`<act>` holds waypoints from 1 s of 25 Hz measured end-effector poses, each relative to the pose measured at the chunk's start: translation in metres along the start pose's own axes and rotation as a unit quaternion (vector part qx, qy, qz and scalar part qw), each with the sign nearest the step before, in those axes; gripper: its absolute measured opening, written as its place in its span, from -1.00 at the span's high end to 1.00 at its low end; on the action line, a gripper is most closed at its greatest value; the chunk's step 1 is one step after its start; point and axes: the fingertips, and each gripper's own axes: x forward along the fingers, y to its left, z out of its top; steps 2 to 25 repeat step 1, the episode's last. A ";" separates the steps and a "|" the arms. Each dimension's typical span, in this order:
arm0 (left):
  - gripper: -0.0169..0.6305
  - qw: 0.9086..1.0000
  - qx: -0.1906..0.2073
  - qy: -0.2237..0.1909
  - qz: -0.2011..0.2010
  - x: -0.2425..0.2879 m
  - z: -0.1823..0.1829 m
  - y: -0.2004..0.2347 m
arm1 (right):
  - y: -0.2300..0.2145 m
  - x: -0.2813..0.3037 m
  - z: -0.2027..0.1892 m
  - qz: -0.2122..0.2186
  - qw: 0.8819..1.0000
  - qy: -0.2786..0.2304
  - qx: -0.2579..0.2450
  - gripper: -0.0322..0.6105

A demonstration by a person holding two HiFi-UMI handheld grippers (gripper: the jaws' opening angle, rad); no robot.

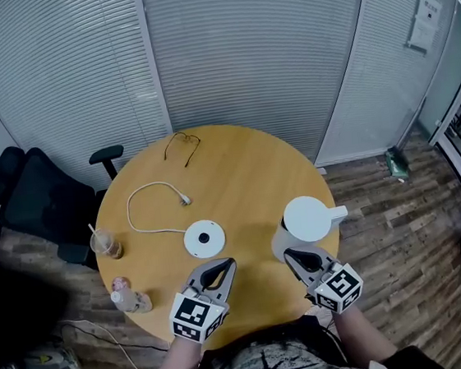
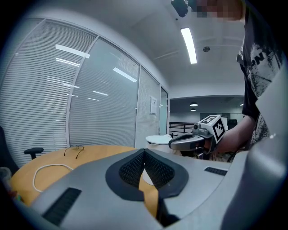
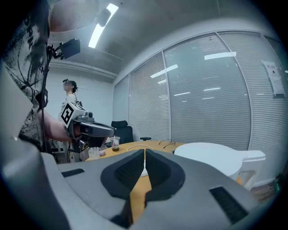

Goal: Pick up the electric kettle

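Note:
The white electric kettle (image 1: 307, 219) stands on the round wooden table (image 1: 238, 179) at its near right, spout to the right. My right gripper (image 1: 292, 253) sits just in front of it, jaws shut with nothing between them. In the right gripper view the kettle (image 3: 211, 157) lies to the right of the closed tips (image 3: 145, 151). My left gripper (image 1: 225, 263) hovers near the table's front, also shut and empty, just short of the round kettle base (image 1: 204, 239). The left gripper view shows its closed tips (image 2: 144, 151) and the kettle lid (image 2: 157, 139) beyond.
A white cord (image 1: 146, 206) runs from the base. Eyeglasses (image 1: 181, 144) lie at the table's far edge. A plastic cup (image 1: 105, 243) and a small bottle (image 1: 132, 300) stand at the left rim. A black office chair (image 1: 34, 202) is left of the table.

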 end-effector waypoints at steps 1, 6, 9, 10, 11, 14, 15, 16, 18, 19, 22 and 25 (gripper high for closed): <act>0.94 1.000 0.000 0.001 0.000 0.000 0.000 0.000 | 0.000 0.000 0.001 0.001 1.000 0.000 -0.001 0.82; 0.94 1.000 0.000 0.001 0.000 0.000 0.000 0.000 | 0.000 0.000 0.001 0.001 1.000 0.000 -0.001 0.82; 0.94 1.000 0.000 0.001 0.000 0.000 0.000 0.000 | 0.000 0.000 0.001 0.001 1.000 0.000 -0.001 0.82; 0.94 1.000 0.000 0.001 0.000 0.000 0.000 0.000 | 0.000 0.000 0.001 0.001 1.000 0.000 -0.001 0.82; 0.94 1.000 0.000 0.001 0.000 0.000 0.000 0.000 | 0.000 0.000 0.001 0.001 1.000 0.000 -0.001 0.82; 0.94 1.000 0.000 0.001 0.000 0.000 0.000 0.000 | 0.000 0.000 0.001 0.001 1.000 0.000 -0.001 0.82; 0.94 1.000 0.000 0.001 0.000 0.000 0.000 0.000 | 0.000 0.000 0.001 0.001 1.000 0.000 -0.001 0.82; 0.94 1.000 0.000 0.001 0.000 0.000 0.000 0.000 | 0.000 0.000 0.001 0.001 1.000 0.000 -0.001 0.82; 0.94 1.000 0.000 0.001 0.000 0.000 0.000 0.000 | 0.000 0.000 0.001 0.001 1.000 0.000 -0.001 0.82; 0.94 1.000 0.000 0.001 0.000 0.000 0.000 0.000 | 0.000 0.000 0.001 0.001 1.000 0.000 -0.001 0.82; 0.94 1.000 0.000 0.001 0.000 0.000 0.000 0.000 | 0.000 0.000 0.001 0.001 1.000 0.000 -0.001 0.82; 0.94 1.000 0.000 0.001 0.000 0.000 0.000 0.000 | 0.000 0.000 0.001 0.001 1.000 0.000 -0.001 0.82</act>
